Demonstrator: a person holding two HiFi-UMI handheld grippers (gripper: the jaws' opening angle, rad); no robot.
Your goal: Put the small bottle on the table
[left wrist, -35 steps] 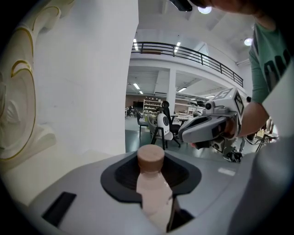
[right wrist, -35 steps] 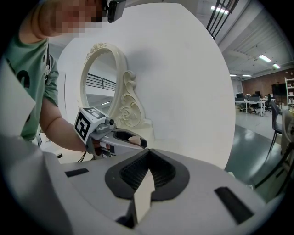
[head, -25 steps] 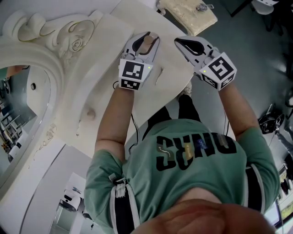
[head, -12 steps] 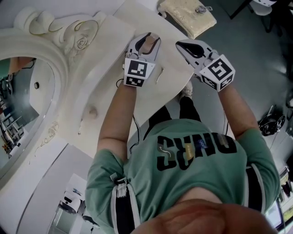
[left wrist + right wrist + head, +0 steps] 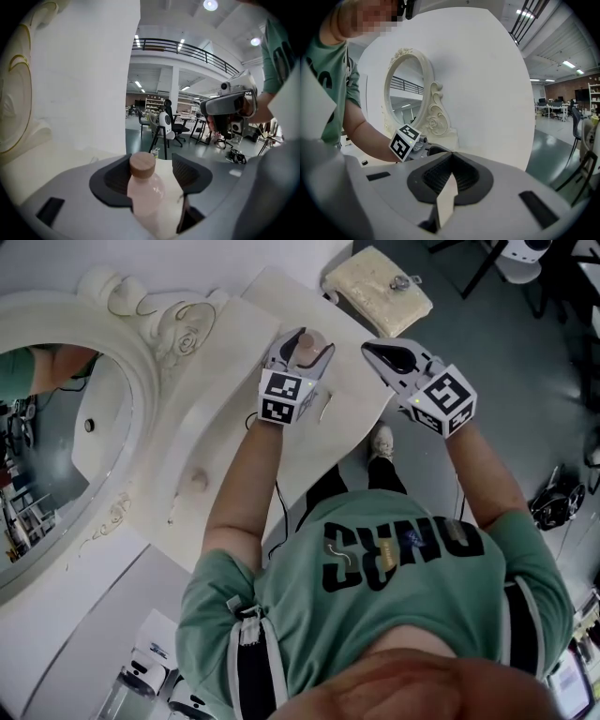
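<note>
Two grippers over a white table (image 5: pixel 352 413), left gripper (image 5: pixel 155 172) with jaws opening, small bottle (image 5: pixel 306 339) upright between them, clear of one pad; right gripper (image 5: pixel 388 354) clenched, empty

Left arm (image 5: pixel 246 488): is stretching forward from the shoulder, forearm bare, with the wrist lying straight behind its tool.
Left tool (image 5: pixel 305 341): is pointing away from the body with its marker cube (image 5: pixel 285 397) facing up. Its jaws are opening, with the small bottle (image 5: pixel 142 187) standing between them, close against one pad while the other pad is standing clear of it.
Right arm (image 5: pixel 480 479): is reaching forward alongside the left arm, forearm bare, and angling inward.
Right tool (image 5: pixel 370 346): is hovering just beside the left tool, tips turning toward it, with its jaws meeting pad to pad.
</note>
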